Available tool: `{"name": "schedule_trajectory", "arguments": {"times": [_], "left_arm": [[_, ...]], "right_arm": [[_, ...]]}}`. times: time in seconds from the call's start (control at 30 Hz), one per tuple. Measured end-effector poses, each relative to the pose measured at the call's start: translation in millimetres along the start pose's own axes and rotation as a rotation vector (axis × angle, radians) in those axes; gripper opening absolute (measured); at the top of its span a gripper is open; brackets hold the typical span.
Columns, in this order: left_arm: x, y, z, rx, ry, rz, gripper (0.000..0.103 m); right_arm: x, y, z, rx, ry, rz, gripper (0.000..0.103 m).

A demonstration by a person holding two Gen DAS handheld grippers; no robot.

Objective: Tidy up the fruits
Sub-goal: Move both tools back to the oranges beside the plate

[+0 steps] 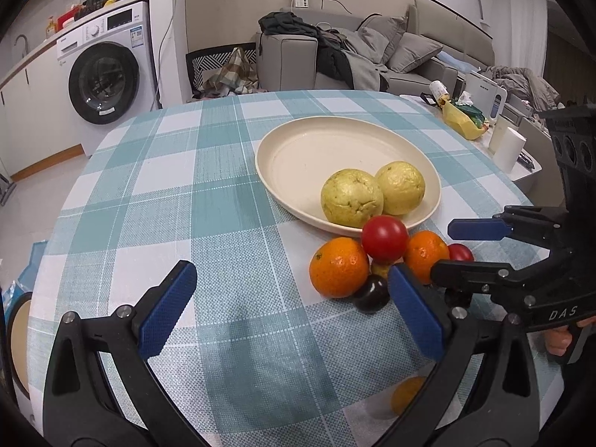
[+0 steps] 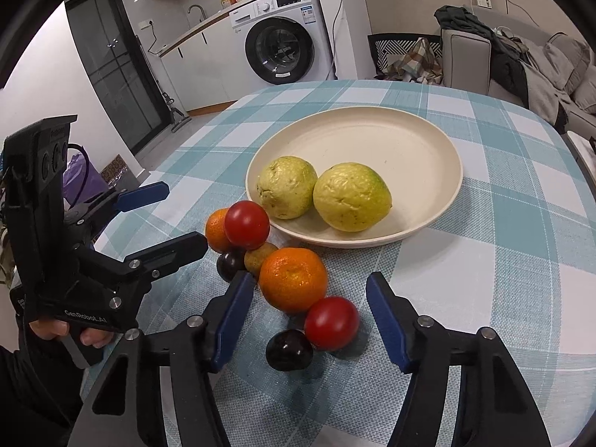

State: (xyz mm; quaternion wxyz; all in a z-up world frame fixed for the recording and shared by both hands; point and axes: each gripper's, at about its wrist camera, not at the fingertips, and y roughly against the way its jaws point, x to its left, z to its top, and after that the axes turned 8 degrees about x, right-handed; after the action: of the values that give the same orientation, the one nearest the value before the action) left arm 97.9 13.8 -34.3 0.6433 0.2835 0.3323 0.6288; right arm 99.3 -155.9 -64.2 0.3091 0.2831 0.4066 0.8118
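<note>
Table (image 2: 484,279): round, under a woven teal-and-white check cloth.

Plate (image 2: 421,138): cream, shallow, smooth rim, near the table's centre. Holds two guavas, knobbly and yellow-green, touching each other at its 6 o'clock edge: left guava (image 2: 287,186), right guava (image 2: 352,201).

Fruit cluster, on the cloth just outside the plate's rim at 7 o'clock, packed together:
- far tomato (image 2: 246,224), glossy red, perched on top of the others.
- far orange (image 2: 217,230), dimpled peel, partly hidden behind that tomato.
- small yellow-green fruit (image 2: 259,257), half buried in the middle.
- far plum (image 2: 230,263), dark and shiny.
- near orange (image 2: 293,278), largest of the cluster.
- near tomato (image 2: 331,323) and near plum (image 2: 289,349), touching each other.

Right gripper (image 2: 311,320): black frame, blue ribbed pads, tilted down at the cloth. Jaws about half open, flanking the near tomato and near plum; neither pad touches fruit, nothing held.

Left gripper (image 1: 294,313): same build, tilted down, jaws wide apart over bare cloth at 9 o'clock of the cluster, empty. Its right pad (image 1: 415,313) partly hides the far plum. A hand (image 2: 70,331) grips its handle.

Surroundings: washing machine (image 2: 279,37) at 11 o'clock, grey sofa (image 1: 372,56) piled with clothes at 1 o'clock.
</note>
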Motion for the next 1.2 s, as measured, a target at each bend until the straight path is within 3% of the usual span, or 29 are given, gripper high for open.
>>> {"name": "schedule_trajectory", "arguments": {"times": [0.73, 0.87, 1.0, 1.2], "left_arm": [[5, -18, 1, 0.053, 0.028, -0.051, 0.1], [7, -21, 3, 0.063, 0.04, -0.073, 0.09], [8, -23, 2, 0.069, 0.049, -0.098, 0.083], [7, -24, 3, 0.069, 0.046, -0.147, 0.068]], "right_arm": [[9, -6, 1, -0.019, 0.039, -0.015, 0.061], [11, -6, 1, -0.031, 0.052, -0.016, 0.061], [13, -8, 1, -0.024, 0.064, -0.018, 0.052], [13, -8, 1, -0.028, 0.064, -0.019, 0.047]]}}
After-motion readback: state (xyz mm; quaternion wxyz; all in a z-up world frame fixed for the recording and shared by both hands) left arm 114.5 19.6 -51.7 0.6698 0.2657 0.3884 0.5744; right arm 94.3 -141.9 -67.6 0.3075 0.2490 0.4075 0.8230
